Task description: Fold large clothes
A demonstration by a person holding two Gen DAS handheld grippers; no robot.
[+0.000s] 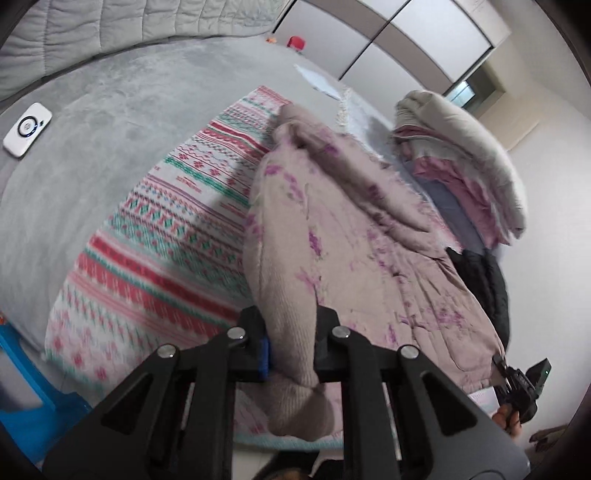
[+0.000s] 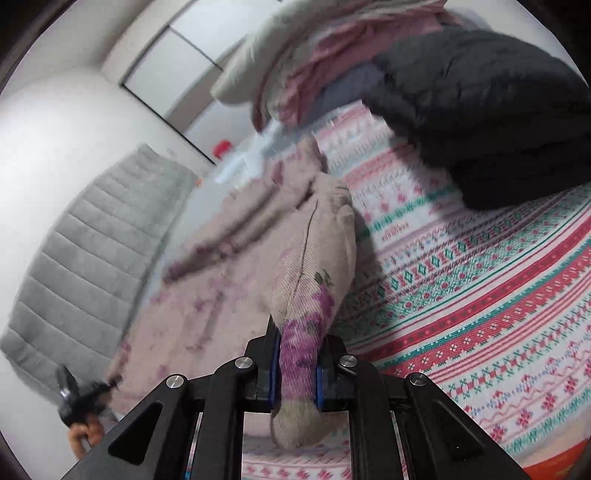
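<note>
Folding is mid-lift — left gripper (image 1: 290, 334) and right gripper (image 2: 298, 363) each pinch a bunched edge of the floral garment (image 1: 354, 236) above the patterned blanket (image 1: 166, 229) — next, likely carrying both edges across evenly.

A home bedroom is shown. A bed (image 1: 110, 122) covered in grey plush is backed by a quilted grey headboard (image 1: 110, 26), and a patterned blanket (image 1: 155, 236) is spread over it. Folded bedding (image 1: 465, 155) is stacked at the far right, and white sliding wardrobe doors (image 1: 417, 33) are seen beyond.
</note>
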